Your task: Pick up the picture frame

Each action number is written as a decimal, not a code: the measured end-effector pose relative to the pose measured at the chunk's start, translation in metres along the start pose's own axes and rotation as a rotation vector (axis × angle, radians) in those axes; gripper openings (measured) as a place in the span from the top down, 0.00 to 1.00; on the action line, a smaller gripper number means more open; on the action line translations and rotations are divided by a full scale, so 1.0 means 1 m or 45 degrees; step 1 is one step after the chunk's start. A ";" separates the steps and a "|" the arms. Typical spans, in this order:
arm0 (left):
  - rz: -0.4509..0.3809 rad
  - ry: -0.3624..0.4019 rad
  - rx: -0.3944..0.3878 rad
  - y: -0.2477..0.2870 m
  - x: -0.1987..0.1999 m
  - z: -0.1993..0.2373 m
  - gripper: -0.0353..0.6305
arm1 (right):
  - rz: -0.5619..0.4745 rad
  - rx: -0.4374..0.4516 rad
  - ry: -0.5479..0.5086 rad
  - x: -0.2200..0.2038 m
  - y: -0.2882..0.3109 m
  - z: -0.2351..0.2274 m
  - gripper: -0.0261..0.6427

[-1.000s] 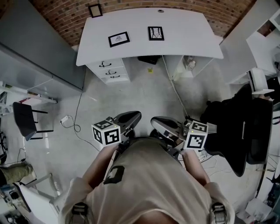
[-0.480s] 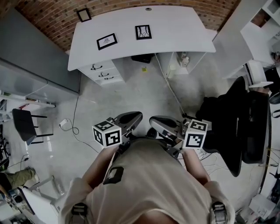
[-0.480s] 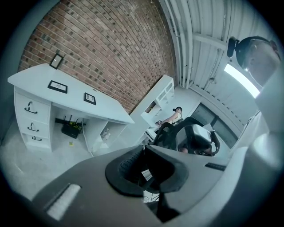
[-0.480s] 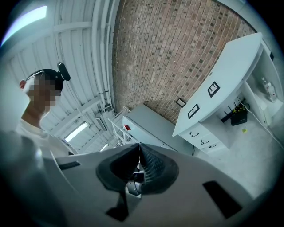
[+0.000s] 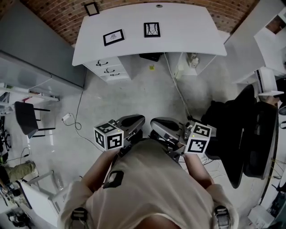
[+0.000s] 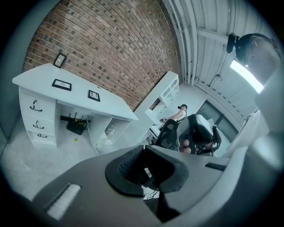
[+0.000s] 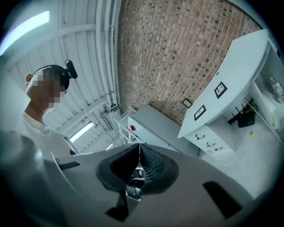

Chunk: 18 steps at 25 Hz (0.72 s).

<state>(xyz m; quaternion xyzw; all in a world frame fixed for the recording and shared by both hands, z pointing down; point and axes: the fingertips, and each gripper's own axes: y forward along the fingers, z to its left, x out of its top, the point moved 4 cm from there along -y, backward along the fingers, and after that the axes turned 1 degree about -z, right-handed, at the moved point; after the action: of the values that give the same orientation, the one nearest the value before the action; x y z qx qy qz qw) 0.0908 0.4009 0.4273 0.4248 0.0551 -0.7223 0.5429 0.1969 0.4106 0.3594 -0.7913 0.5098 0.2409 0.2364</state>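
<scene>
Two black picture frames lie flat on the white desk (image 5: 187, 31) far ahead: one (image 5: 113, 37) at its left, one (image 5: 152, 29) near its middle. A third frame (image 5: 91, 8) leans on the brick wall behind the desk. My left gripper (image 5: 139, 120) and right gripper (image 5: 154, 122) are held close to my chest, tips turned toward each other, both shut and empty, a good way short of the desk. In the left gripper view the desk frames (image 6: 61, 84) (image 6: 93, 95) show small. The right gripper view shows them too (image 7: 199, 111) (image 7: 220, 90).
A drawer unit (image 5: 108, 71) sits under the desk's left side, with a black box (image 5: 149, 57) and a cable (image 5: 176, 91) beneath. A grey cabinet (image 5: 35, 49) stands left, a black chair (image 5: 27, 118) lower left, a black office chair (image 5: 243, 134) right.
The desk slid left and up in the head view, then back right. Both grippers stay shut at my chest.
</scene>
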 end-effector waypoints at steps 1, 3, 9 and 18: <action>0.002 -0.002 -0.002 0.000 0.001 0.002 0.93 | 0.008 0.000 0.003 0.000 0.003 -0.001 0.95; 0.004 -0.006 -0.007 0.002 0.005 0.008 0.93 | 0.010 -0.018 -0.006 0.002 0.005 -0.004 0.95; 0.021 0.009 -0.041 0.014 0.018 0.021 0.93 | -0.079 -0.135 -0.034 0.018 0.003 -0.019 0.95; 0.021 -0.001 -0.108 0.019 0.058 0.062 0.93 | -0.050 -0.255 -0.060 0.039 0.045 -0.048 0.95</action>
<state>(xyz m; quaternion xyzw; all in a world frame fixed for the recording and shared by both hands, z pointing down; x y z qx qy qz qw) 0.0696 0.3169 0.4350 0.4018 0.0819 -0.7148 0.5664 0.1769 0.3371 0.3663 -0.8149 0.4620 0.3045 0.1726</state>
